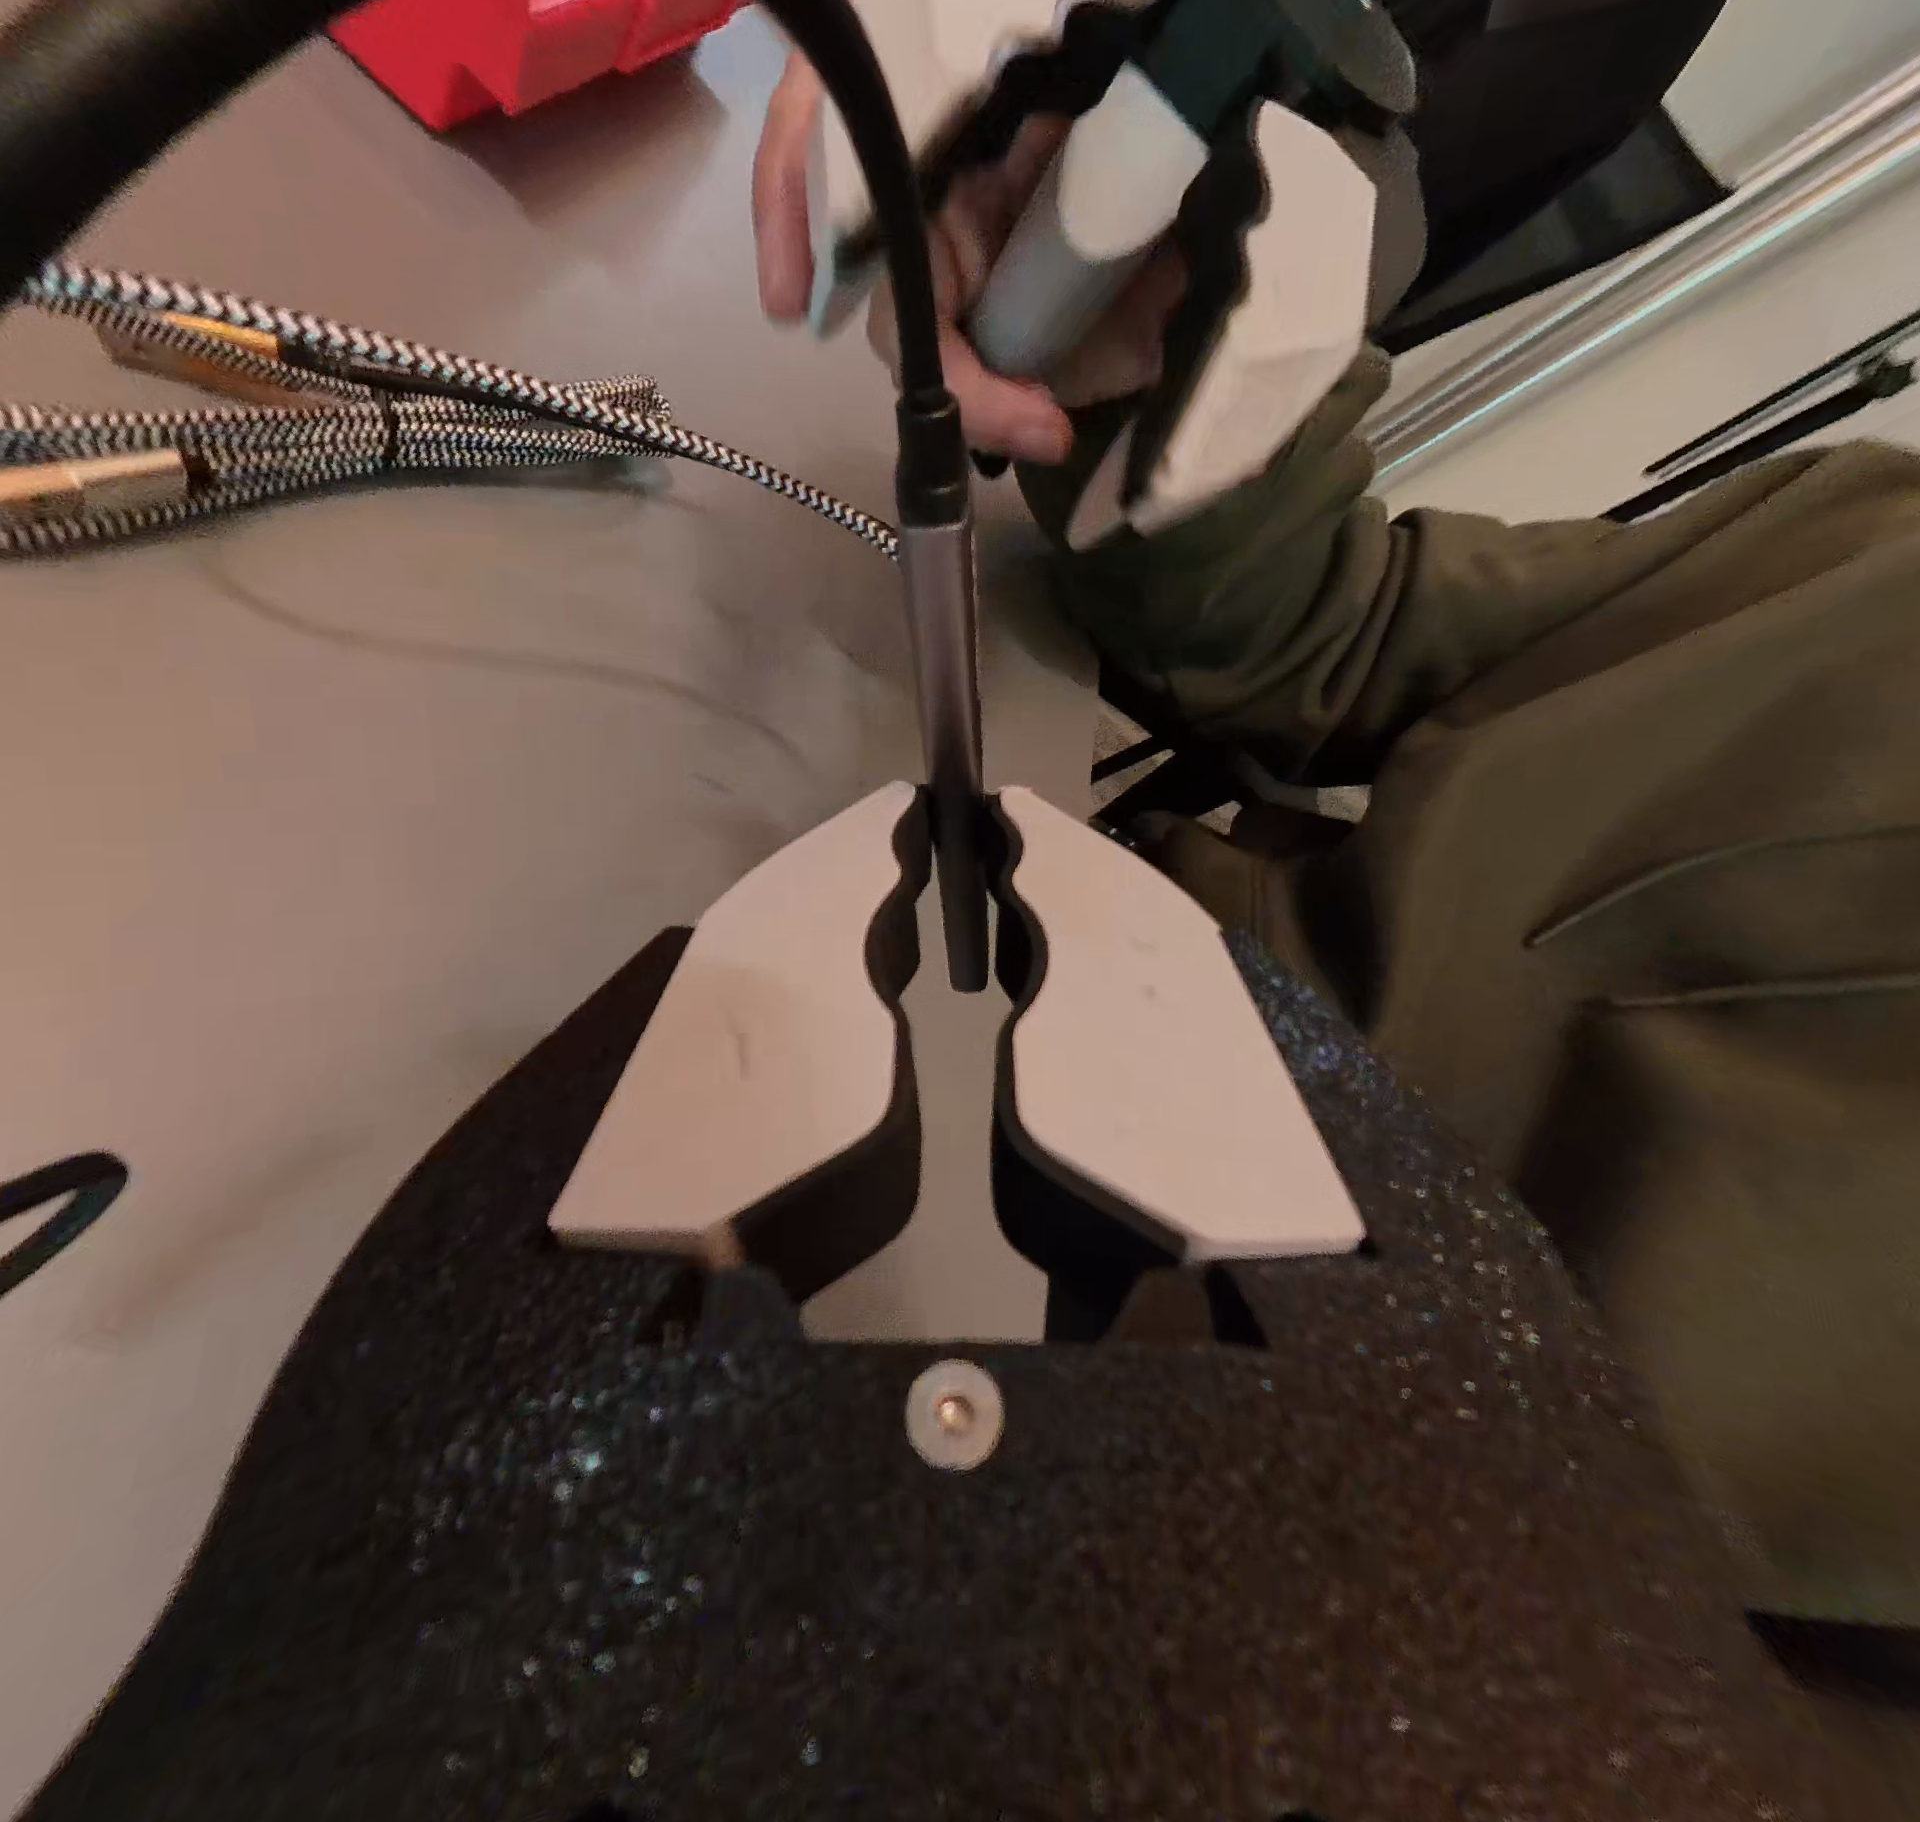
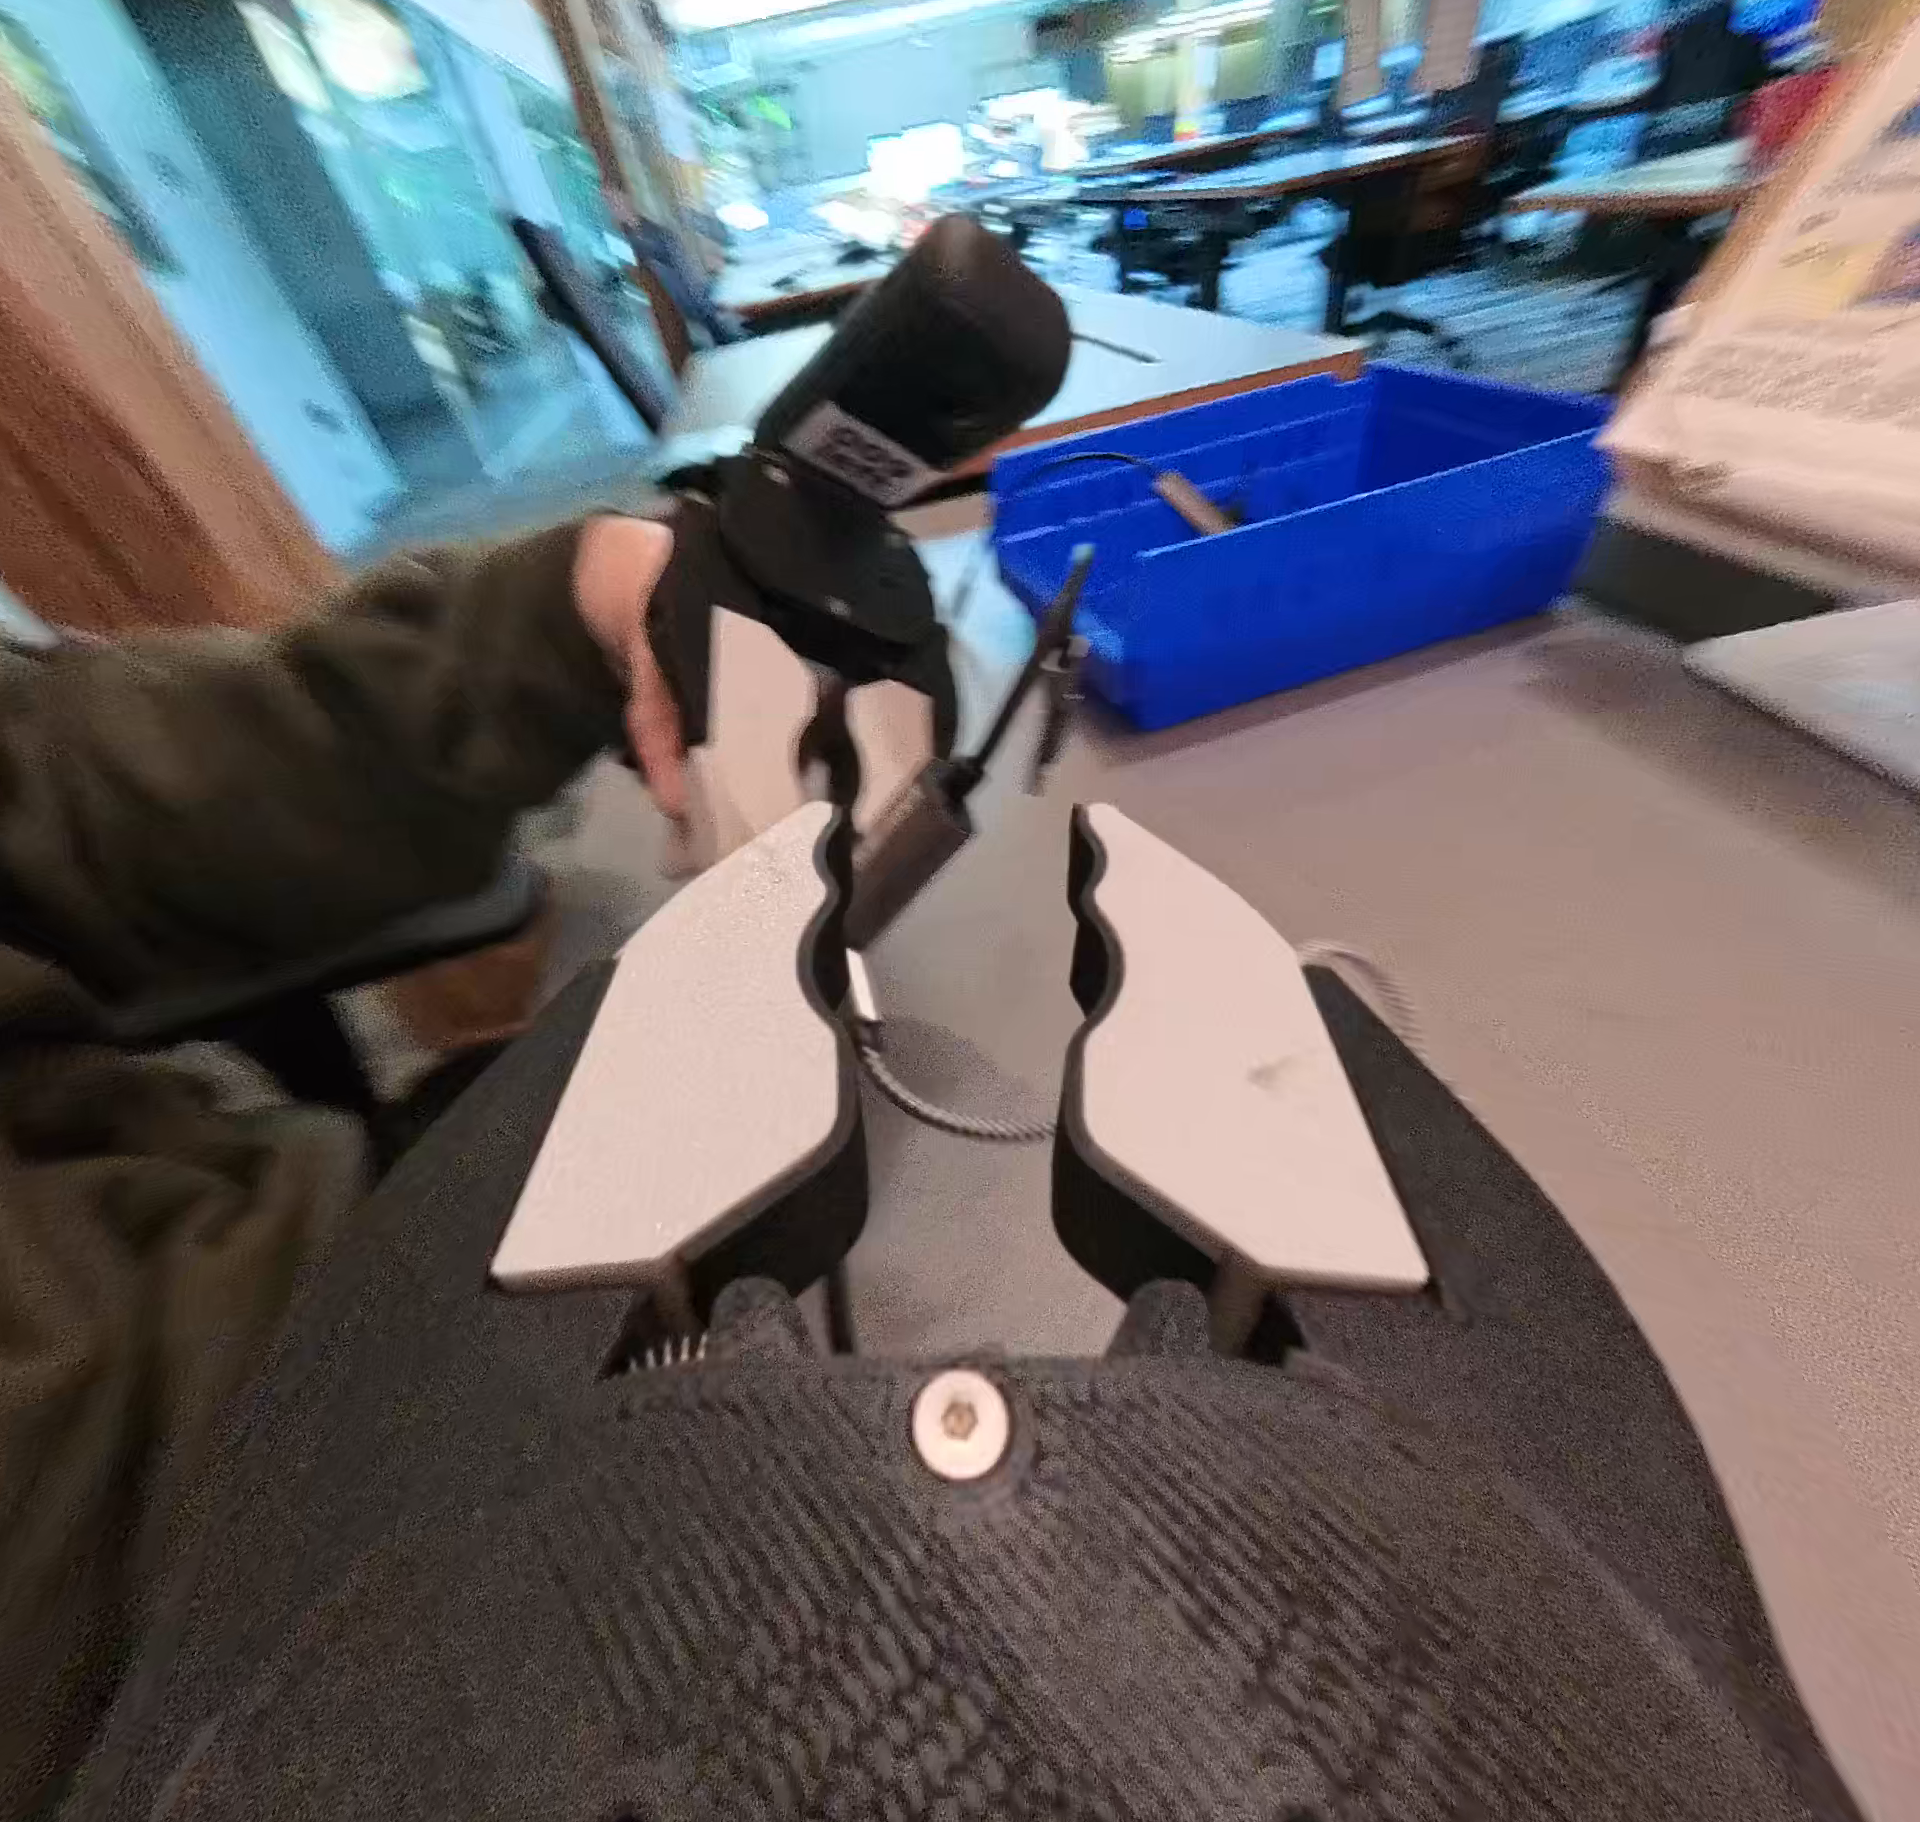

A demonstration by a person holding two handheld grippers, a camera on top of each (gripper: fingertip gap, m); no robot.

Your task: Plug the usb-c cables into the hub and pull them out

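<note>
Off-task bits around the grey table [image 1: 364, 837]

A red plastic bin [image 1: 551, 16] sits at the far edge in the left wrist view. The right wrist view finds a blue bin [image 2: 1351, 567] on the tabletop, a small dark device lying inside it, and beyond that a blurred office: desks [image 2: 1278, 172], dark chairs, glass partitions on the left.

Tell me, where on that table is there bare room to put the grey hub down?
The bare table left of the left gripper, nearer than the braided cables, is free. So is the stretch between the right gripper and the blue bin. It is crowded around the cables and by the red box.
</note>
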